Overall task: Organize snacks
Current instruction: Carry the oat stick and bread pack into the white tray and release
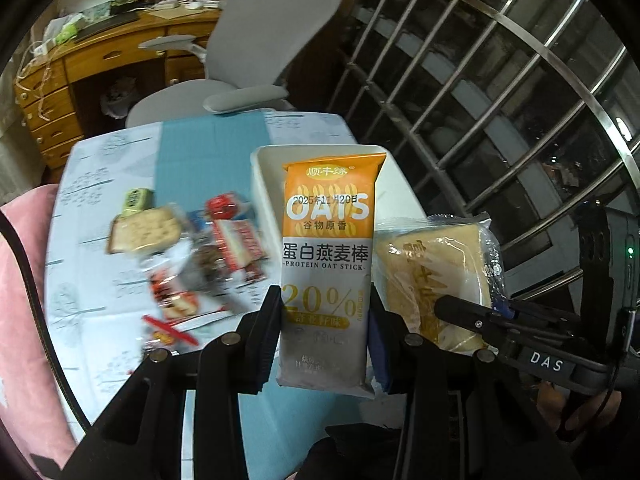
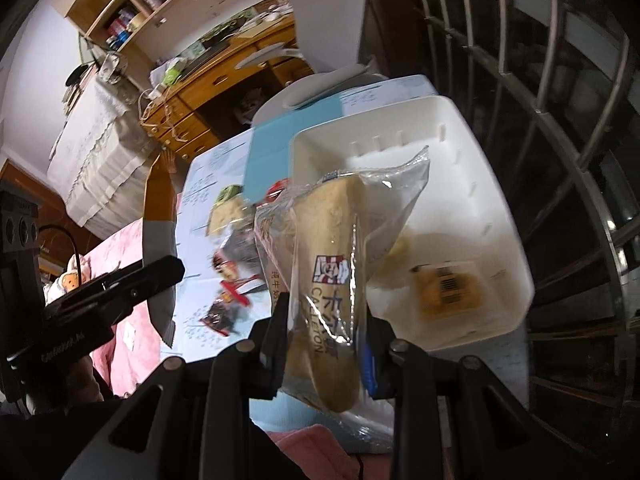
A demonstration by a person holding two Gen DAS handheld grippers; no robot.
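Note:
My left gripper [image 1: 325, 312] is shut on an orange and white protein oat stick pack [image 1: 326, 240], held upright above the table. My right gripper [image 2: 325, 320] is shut on a clear-wrapped sandwich bread pack [image 2: 332, 248], held over the near edge of a white bin [image 2: 492, 184]. The bread pack [image 1: 436, 276] and the right gripper also show in the left wrist view, just right of the oat stick. The white bin [image 1: 264, 184] stands behind the oat stick there. An orange packet [image 2: 446, 290] lies inside the bin. The oat stick shows edge-on at the left of the right wrist view [image 2: 158, 240].
Several loose snack packs [image 1: 192, 256] lie on the table with the blue and white cloth [image 1: 200, 152], left of the bin. A grey office chair [image 1: 256, 48] and a wooden desk [image 1: 80, 72] stand beyond. A metal window grille [image 1: 500, 92] is at the right. Pink fabric [image 1: 20, 280] is at the left.

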